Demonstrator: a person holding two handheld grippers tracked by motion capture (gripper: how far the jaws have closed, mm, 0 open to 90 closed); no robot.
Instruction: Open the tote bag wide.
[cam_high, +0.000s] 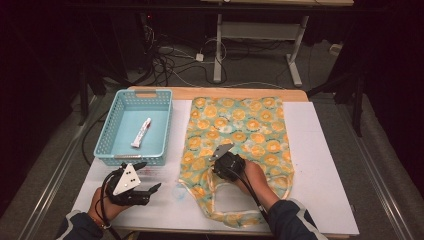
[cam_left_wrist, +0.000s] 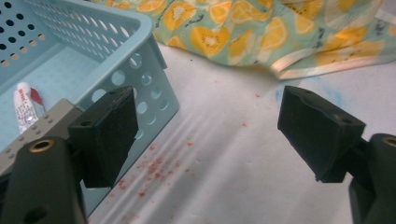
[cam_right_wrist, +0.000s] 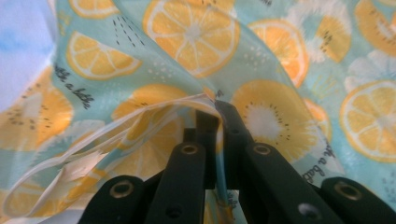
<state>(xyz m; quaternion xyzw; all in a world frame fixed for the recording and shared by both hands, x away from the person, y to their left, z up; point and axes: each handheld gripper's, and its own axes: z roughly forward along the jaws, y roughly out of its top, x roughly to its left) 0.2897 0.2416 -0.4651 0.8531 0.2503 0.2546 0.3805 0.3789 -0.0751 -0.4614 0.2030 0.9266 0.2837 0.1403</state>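
The garment (cam_high: 235, 150), a sleeveless piece printed with orange slices on pale green, lies spread flat on the white surface (cam_high: 320, 165), just to the right of the blue basket (cam_high: 134, 127), its straps toward the person. The right gripper (cam_high: 220, 152) sits over the garment's lower left part, well clear of the basket, and its jaws are pinched together on a fold of the fabric near a cream-trimmed edge (cam_right_wrist: 140, 123); the cloth rises in a ridge at the jaw tips, which suggests the grip is meant to lift or fold that side over. The left gripper (cam_high: 142, 192) rests low on the surface just in front of the basket's near wall, jaws spread wide with nothing between them, apparently standing by. A small tube (cam_high: 141, 132) lies inside the basket. Red specks (cam_left_wrist: 154, 168) mark the surface beside the basket's near corner.
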